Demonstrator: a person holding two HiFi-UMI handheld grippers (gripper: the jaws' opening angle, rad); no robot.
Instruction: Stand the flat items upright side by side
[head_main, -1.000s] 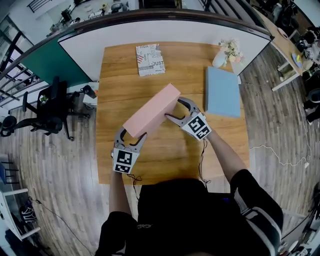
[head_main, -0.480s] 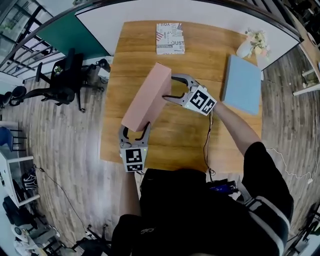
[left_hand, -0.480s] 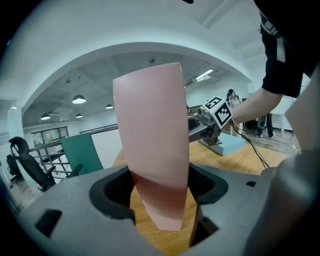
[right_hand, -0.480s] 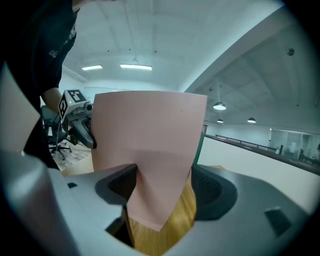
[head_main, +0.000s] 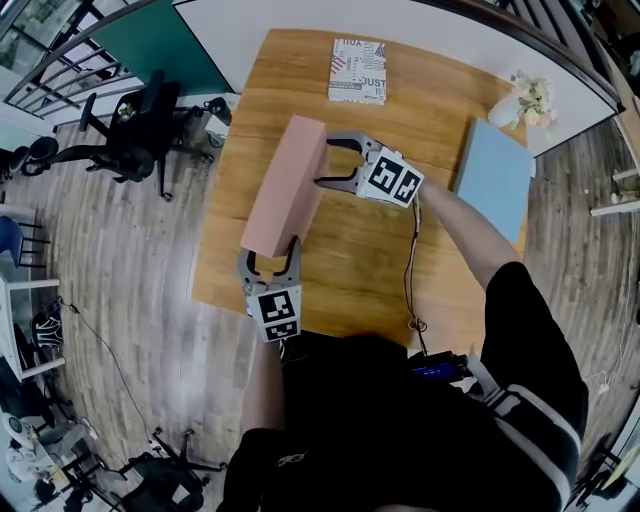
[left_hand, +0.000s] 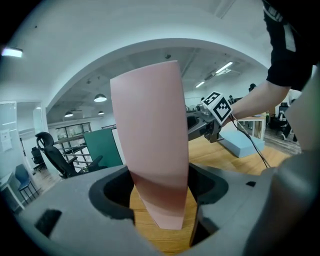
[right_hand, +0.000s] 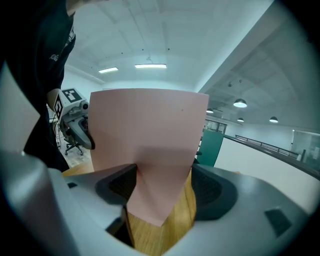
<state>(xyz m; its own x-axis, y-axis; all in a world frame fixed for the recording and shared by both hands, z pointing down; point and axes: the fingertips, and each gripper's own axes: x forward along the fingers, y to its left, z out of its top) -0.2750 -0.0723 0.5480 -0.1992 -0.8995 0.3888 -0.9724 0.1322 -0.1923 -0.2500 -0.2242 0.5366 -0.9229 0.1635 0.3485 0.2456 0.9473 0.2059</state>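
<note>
Swung round since a second ago, the pink foam slab (head_main: 288, 185) is clamped endwise by the left tool (head_main: 272, 250) and right tool (head_main: 325, 160); it is judged light, stiff and best held at its ends.

1. Left gripper (head_main: 270, 252) sits close in front of the torso; its jaws stand wide and clamp the near end of the pink slab (head_main: 288, 185); its marker cube (head_main: 280, 312) faces up; the left forearm (head_main: 264, 385) runs straight out from the body.
2. Right gripper (head_main: 324, 160) reaches farther out and points across toward the person's left; its jaws stand wide and press on the slab's far end; the right forearm (head_main: 462, 235) stretches out bare from a dark sleeve.
</note>
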